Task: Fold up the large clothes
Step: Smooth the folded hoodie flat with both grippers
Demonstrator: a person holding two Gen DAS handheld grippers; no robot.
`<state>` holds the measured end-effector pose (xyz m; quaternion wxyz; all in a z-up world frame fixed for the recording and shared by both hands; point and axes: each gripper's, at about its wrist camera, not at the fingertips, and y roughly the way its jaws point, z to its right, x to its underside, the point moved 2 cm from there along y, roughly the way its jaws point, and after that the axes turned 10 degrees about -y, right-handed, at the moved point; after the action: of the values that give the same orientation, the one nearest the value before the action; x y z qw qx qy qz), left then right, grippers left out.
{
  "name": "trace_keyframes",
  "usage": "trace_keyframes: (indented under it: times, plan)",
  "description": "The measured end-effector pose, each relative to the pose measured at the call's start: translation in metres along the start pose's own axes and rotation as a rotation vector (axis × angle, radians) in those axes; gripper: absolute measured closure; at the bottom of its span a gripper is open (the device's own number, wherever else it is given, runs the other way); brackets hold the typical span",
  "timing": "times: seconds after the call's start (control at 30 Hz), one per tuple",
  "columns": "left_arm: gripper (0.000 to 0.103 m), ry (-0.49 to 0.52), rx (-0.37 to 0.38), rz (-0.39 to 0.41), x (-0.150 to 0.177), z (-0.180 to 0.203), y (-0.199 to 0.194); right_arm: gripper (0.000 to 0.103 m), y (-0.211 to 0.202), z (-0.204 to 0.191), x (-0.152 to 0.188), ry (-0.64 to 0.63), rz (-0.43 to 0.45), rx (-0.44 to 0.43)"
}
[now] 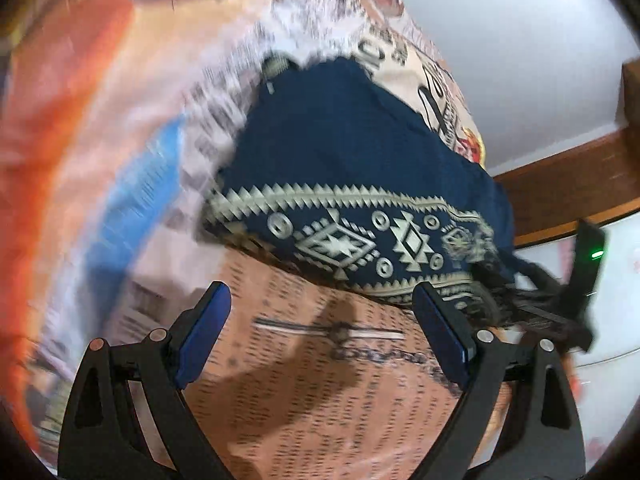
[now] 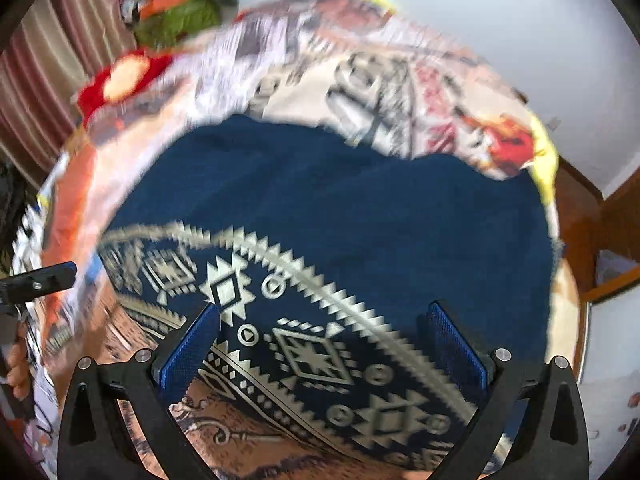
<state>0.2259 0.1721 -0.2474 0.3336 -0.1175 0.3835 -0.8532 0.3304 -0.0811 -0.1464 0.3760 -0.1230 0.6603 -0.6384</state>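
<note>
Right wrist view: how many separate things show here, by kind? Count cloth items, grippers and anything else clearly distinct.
Navy patterned garment: 1
Printed bed sheet under it: 1
Green and orange heap of clothes at the far end: 1 heap, pieces too blurred to count
Grippers: 2, the right gripper with fingers apart, and the left gripper at the left edge
Total: 5

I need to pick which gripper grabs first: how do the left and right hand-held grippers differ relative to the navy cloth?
The left hand-held gripper hangs over bare printed bedsheet, short of the navy patterned cloth; the right hand-held gripper hangs directly over the cloth's patterned border. Both are open and hold nothing.
</note>
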Motion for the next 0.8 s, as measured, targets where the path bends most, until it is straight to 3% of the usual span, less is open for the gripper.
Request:
trace_keyframes:
  times: [0.17,0.47,0.6,0.67,0.73,0.8]
  plan:
    - [0.010,-0.135,0.177,-0.116,-0.006,-0.001,0.027,0.000,0.024,-0.015,0.003,-0.052,-0.045,0.030]
    - [0.011,-0.220,0.279,-0.093,-0.047,0.010,0.059,0.000,0.028,-0.011,0.001,-0.061,-0.044,-0.011]
    - [0.027,-0.261,0.247,-0.051,-0.069,0.014,0.073,0.000,0.030,-0.009,0.002,-0.061,-0.040,-0.021]
    - [0.043,-0.271,0.217,-0.026,-0.079,0.015,0.082,0.000,0.030,-0.009,0.002,-0.060,-0.037,-0.027]
    - [0.065,-0.284,0.182,0.003,-0.086,0.014,0.089,0.000,0.030,-0.009,0.002,-0.059,-0.036,-0.031]
    - [0.074,-0.297,0.161,0.029,-0.090,0.013,0.089,0.000,0.029,-0.009,0.001,-0.058,-0.034,-0.036]
